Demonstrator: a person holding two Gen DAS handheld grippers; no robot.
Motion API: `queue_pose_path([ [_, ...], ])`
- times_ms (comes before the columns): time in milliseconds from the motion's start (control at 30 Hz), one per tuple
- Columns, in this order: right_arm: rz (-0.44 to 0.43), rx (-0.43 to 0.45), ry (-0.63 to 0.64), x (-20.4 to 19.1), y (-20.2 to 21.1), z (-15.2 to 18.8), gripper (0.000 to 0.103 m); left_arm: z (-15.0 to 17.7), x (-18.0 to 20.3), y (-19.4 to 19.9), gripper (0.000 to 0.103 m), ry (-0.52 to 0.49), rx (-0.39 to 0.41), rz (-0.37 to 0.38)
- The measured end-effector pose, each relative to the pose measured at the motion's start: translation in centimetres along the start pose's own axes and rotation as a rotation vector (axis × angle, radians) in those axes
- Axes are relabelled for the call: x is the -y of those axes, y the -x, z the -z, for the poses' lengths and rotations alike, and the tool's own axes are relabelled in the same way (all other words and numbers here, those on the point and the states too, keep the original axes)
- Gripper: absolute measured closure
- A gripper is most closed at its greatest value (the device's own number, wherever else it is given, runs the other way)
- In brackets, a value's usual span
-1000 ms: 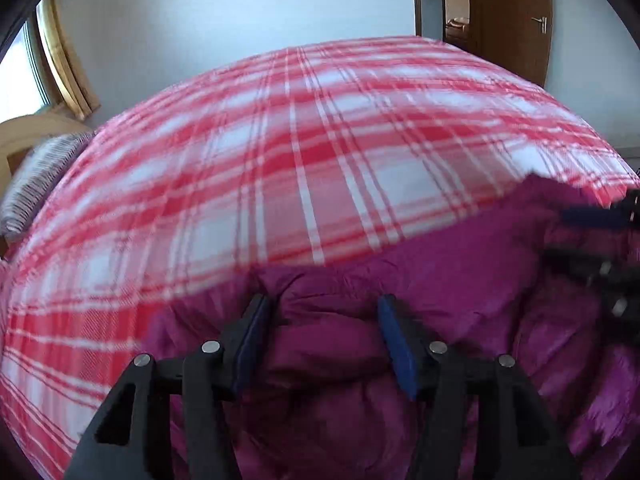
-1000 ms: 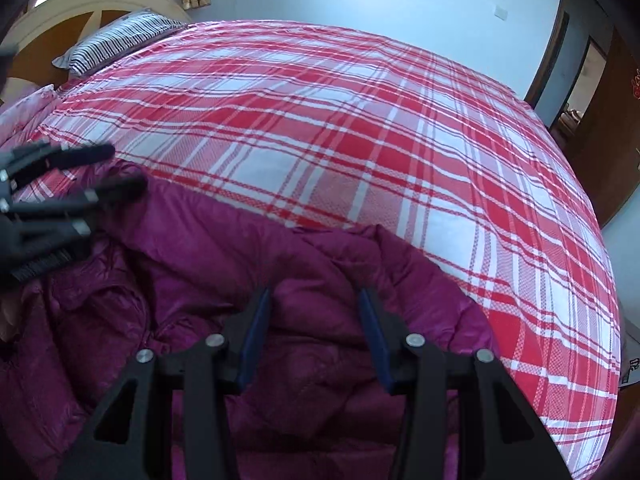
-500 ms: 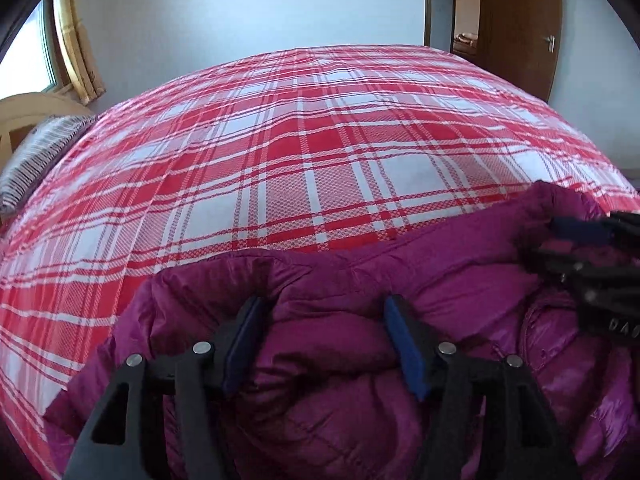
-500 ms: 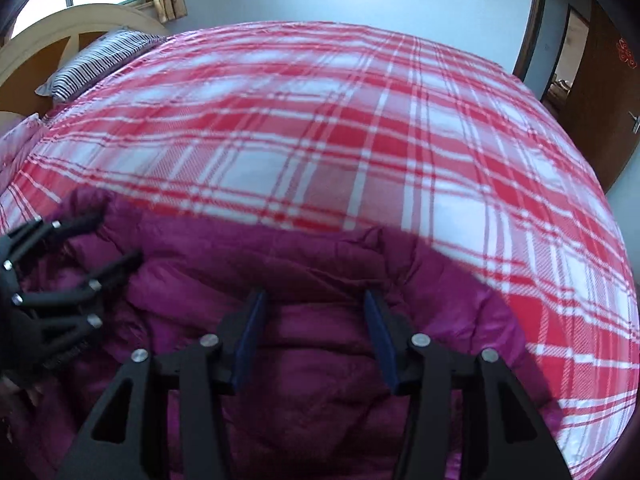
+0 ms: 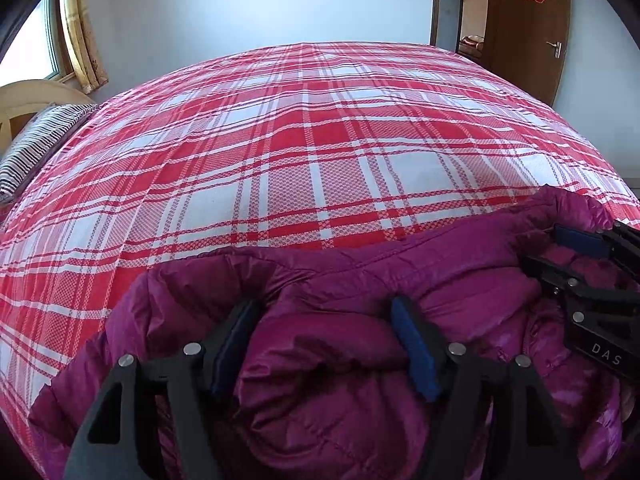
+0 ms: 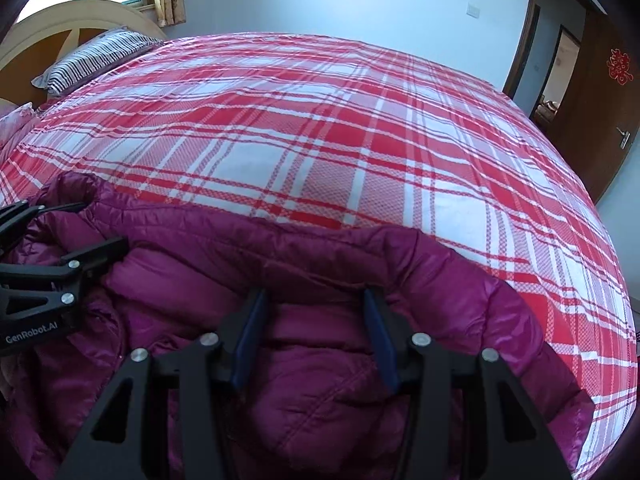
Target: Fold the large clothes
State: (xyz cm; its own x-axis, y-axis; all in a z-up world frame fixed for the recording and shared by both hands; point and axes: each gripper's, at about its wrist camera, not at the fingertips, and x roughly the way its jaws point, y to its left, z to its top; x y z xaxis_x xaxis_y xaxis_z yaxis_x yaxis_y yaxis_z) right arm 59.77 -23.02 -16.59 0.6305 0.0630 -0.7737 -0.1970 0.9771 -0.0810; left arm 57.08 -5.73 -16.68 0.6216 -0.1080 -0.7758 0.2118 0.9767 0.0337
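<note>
A magenta puffy jacket [image 5: 320,408] lies bunched on the near side of a red-and-white plaid bed [image 5: 320,140]. My left gripper [image 5: 324,320] points down at the jacket's far folded edge. Its jaws are opening, and a fold of the jacket still bulges loosely between the blue pads. In the right wrist view the jacket [image 6: 200,248] spreads to the left, and my right gripper [image 6: 316,312] is shut on a thick fold near the same edge. Each gripper shows in the other's view: the right gripper [image 5: 544,246] at the right edge, the left gripper [image 6: 100,224] at the left edge.
The plaid bedspread [image 6: 320,140] stretches flat beyond the jacket. A striped pillow [image 6: 92,60] leans on a curved wooden headboard [image 6: 52,24] at far left. A brown door [image 5: 524,32] and an open doorway stand past the bed's far right corner.
The left gripper's pads have spread wider around the fold. The jacket has settled lower onto the bed, and both grippers sank a little with it.
</note>
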Motion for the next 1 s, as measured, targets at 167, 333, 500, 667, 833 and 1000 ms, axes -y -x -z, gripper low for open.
queue_pose_path([
  [167, 0.002, 0.001, 0.001, -0.1, -0.1, 0.0, 0.05, 0.0, -0.2, -0.1, 0.031, 0.011, -0.002, 0.008],
  [333, -0.001, 0.001, -0.001, -0.1, -0.1, 0.0, 0.05, 0.0, -0.3, -0.1, 0.03, 0.009, -0.002, 0.005],
  [500, -0.004, 0.003, -0.005, -0.1, -0.1, 0.0, 0.05, 0.0, -0.2, -0.2, 0.03, 0.006, -0.004, 0.001],
  [667, -0.001, 0.006, -0.003, -0.1, -0.1, 0.1, 0.05, -1.1, 0.6, 2.0, 0.03, -0.025, 0.054, -0.078],
  [833, 0.0, 0.015, -0.006, 0.0, 0.0, 0.2, 0.05, -3.4, 3.1, 6.1, 0.03, -0.059, 0.171, 0.008],
  [1000, -0.012, 0.02, -0.016, 0.1, 0.0, 0.3, 0.05, -3.6, 3.8, 1.9, 0.03, -0.026, 0.037, 0.037],
])
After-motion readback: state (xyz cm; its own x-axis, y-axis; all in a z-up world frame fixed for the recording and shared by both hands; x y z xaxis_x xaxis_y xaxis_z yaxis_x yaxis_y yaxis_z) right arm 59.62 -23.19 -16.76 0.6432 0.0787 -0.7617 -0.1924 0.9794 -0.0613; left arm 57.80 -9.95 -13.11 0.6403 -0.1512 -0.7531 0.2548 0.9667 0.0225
